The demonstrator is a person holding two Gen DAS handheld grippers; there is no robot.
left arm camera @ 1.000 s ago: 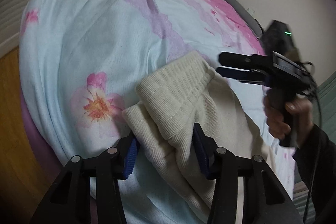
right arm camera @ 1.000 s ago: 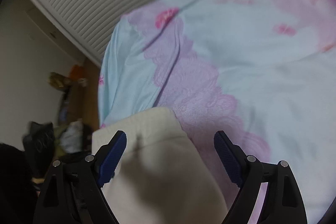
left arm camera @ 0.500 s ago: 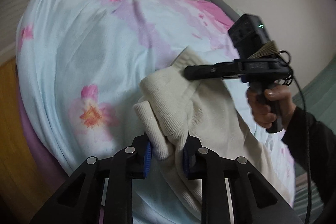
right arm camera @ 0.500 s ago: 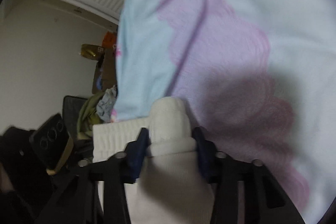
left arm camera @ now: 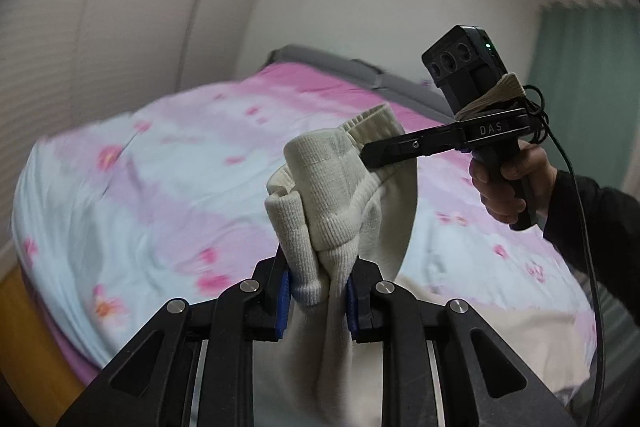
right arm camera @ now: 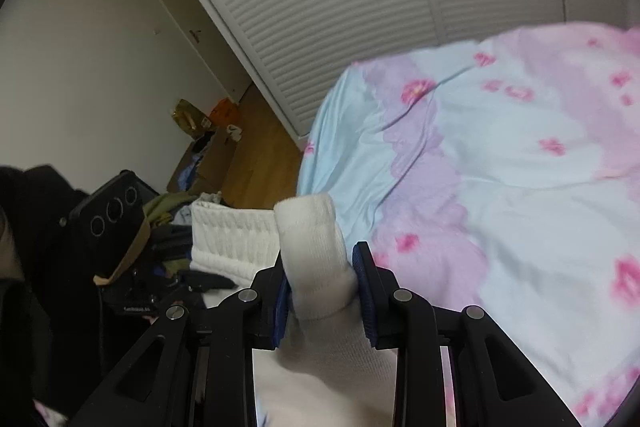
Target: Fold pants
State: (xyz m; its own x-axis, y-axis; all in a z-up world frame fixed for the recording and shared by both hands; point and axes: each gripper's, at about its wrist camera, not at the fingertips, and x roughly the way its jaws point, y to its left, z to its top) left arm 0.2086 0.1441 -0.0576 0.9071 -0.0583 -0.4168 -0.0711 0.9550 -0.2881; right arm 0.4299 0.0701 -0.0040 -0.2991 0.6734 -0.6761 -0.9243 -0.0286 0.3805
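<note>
The cream pants (left arm camera: 344, 195) hang in the air above the bed (left arm camera: 140, 195), held up by their ribbed waistband (left arm camera: 328, 183) with the legs trailing down toward the flowered duvet. My left gripper (left arm camera: 316, 291) is clamped on a bunched corner of that waistband, blue pads (left arm camera: 283, 301) pressing cloth from both sides; in the same view my right gripper (left arm camera: 370, 154) bites the far end of the band, and its own camera shows a thick roll of fabric squeezed between its jaws, which are closing the last bit on it. I judge this to be the lift-and-spread step, so what counts is getting the waistband taut and level between the two hands: I would draw the grippers apart sideways until the ribbing stops sagging, keep them at matching height, and let the legs hang free and straight before lowering anything. Both grips hold a wad rather than a single edge, so I would avoid jerking, since a thick bunch can slip out. The lower legs are out of view, so I cannot tell whether they are twisted.
</note>
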